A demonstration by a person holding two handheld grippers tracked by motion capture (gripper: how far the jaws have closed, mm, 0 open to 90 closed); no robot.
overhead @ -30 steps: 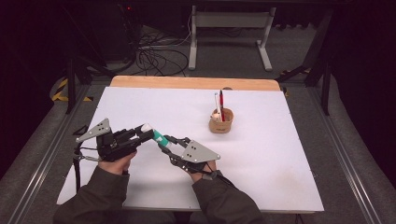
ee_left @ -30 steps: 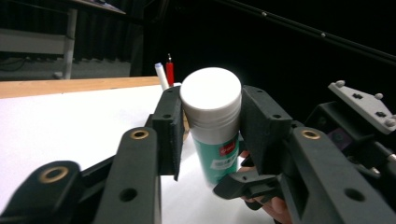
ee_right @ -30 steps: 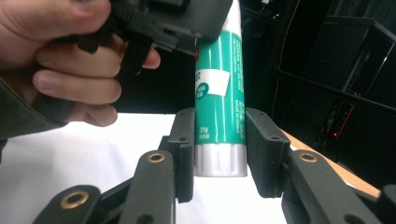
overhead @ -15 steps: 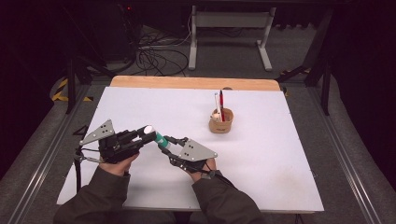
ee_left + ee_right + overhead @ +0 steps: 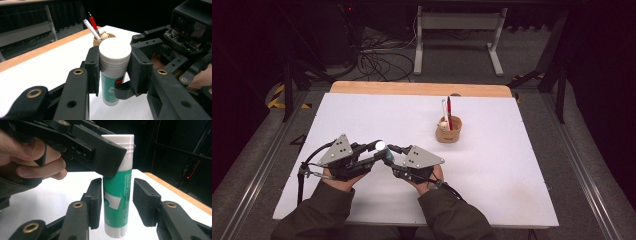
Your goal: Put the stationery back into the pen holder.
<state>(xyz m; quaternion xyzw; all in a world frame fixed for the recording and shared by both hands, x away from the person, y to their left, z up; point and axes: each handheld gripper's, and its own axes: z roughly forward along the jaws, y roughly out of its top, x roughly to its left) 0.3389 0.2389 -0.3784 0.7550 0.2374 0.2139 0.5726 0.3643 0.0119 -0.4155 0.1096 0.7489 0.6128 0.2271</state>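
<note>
Our left gripper [image 5: 113,62] pinches the white cap end of the glue stick [image 5: 113,75], its two black pads pressed against the cap's sides and holding the stick upright above the white table [image 5: 512,165]. Our right gripper [image 5: 117,200] sits lower on the same stick, around its green body; its jaws have just been opening, and in the right gripper view one pad lies against the label while the other stands apart from it, so it no longer squeezes. In the high view the two grippers meet tip to tip near the table's front edge, the stick between them. Well apart, farther back and to the right, a small brown cup [image 5: 448,134] holds a white pen [image 5: 444,111] and a red pen [image 5: 449,109].
</note>
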